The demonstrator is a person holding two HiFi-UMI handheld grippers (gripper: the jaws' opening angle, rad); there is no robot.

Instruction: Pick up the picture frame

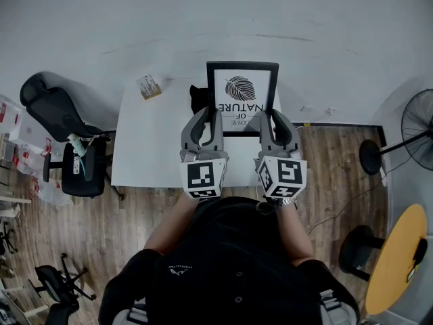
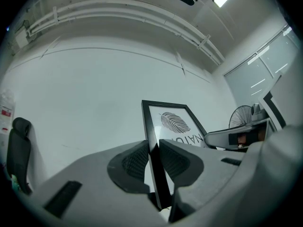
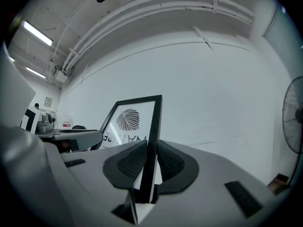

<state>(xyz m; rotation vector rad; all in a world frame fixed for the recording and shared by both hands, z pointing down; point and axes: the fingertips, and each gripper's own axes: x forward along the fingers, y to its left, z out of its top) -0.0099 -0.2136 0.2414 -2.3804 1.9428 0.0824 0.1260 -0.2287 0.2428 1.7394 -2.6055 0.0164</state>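
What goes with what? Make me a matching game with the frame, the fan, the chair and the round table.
Things:
1. frame
2. fan
3. chair
4. round table

Matches:
A. yellow
B. clamped at its side edges by the left tool and the right tool
C. on the floor, left of the white table
D. at the far right, near the wall

Pairs: 1-B, 2-D, 3-C, 4-A
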